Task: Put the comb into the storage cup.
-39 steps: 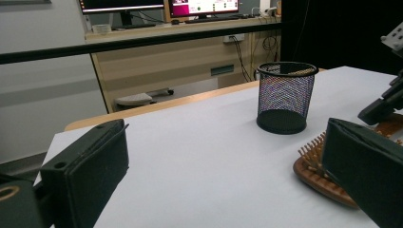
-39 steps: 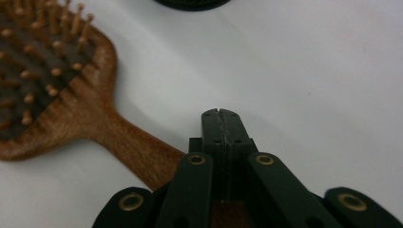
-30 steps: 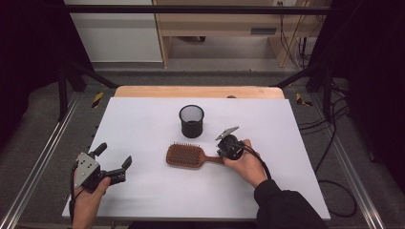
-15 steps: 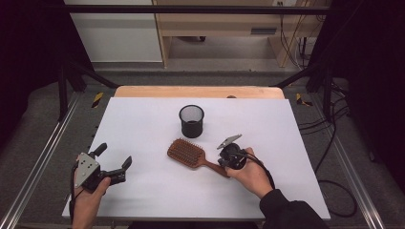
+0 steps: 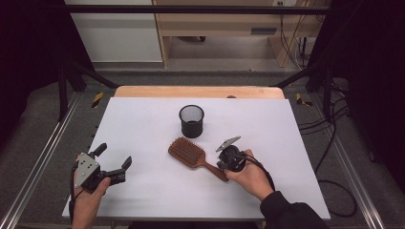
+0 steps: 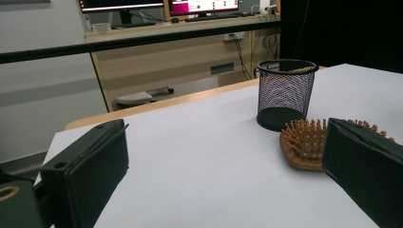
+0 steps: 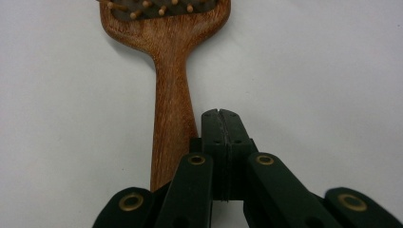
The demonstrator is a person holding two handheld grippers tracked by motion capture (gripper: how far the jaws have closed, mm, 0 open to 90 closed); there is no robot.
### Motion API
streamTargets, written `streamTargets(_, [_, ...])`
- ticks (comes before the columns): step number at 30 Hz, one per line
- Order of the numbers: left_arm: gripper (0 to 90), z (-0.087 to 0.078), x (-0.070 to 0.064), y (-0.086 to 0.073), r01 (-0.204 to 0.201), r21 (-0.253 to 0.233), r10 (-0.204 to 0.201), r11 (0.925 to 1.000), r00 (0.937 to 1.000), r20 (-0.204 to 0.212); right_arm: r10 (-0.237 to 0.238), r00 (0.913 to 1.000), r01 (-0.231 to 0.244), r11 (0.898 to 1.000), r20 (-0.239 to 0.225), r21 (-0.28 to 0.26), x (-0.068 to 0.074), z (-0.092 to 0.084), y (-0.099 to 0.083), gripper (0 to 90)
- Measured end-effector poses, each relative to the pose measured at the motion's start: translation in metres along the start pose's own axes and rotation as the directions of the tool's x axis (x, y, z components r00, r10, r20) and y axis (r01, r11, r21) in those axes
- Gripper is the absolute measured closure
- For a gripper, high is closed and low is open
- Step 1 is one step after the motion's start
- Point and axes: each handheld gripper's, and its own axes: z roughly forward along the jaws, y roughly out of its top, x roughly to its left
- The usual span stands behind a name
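High view: on the white worktop a brush lies at centre, its handle pointing to 4 o'clock, with a mesh cup just at its 12 o'clock. The right gripper sits at the handle's end; the left gripper rests at 8 o'clock, jaws wide. Left gripper view: jaws wide apart and empty, brush and cup beyond. Right gripper view: jaws pressed together, empty, just beside the handle.

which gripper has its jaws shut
The right gripper: jaws pressed together beside the hairbrush handle, not clamping it. The left gripper is spread wide.
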Motion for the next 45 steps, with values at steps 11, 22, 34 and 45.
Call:
streamTargets(11, [1.9, 0.0, 0.0, 0.0, -0.001, 0.001, 0.001, 1.0, 1.0, 0.0, -0.013, 0.9999, 0.013, 0.999, -0.007, -0.044, 0.0, -0.013, 0.018, 82.8])
streamTargets(22, [1.9, 0.0, 0.0, 0.0, 0.0, 0.004, 0.0, 1.0, 1.0, 0.003, -0.034, 0.9993, 0.034, 0.999, -0.017, -0.007, 0.01, -0.005, 0.032, 34.3])
streamTargets(34, [1.9, 0.0, 0.0, 0.0, -0.002, 0.007, 0.002, 1.0, 1.0, 0.006, -0.018, 0.9993, 0.02, 0.999, -0.032, 0.05, 0.016, 0.01, 0.037, 7.9])
streamTargets(45, [1.9, 0.0, 0.0, 0.0, -0.004, 0.008, 0.004, 1.0, 0.9999, 0.011, -0.03, 0.9983, 0.035, 0.995, -0.049, 0.096, 0.02, 0.023, 0.039, 7.6])
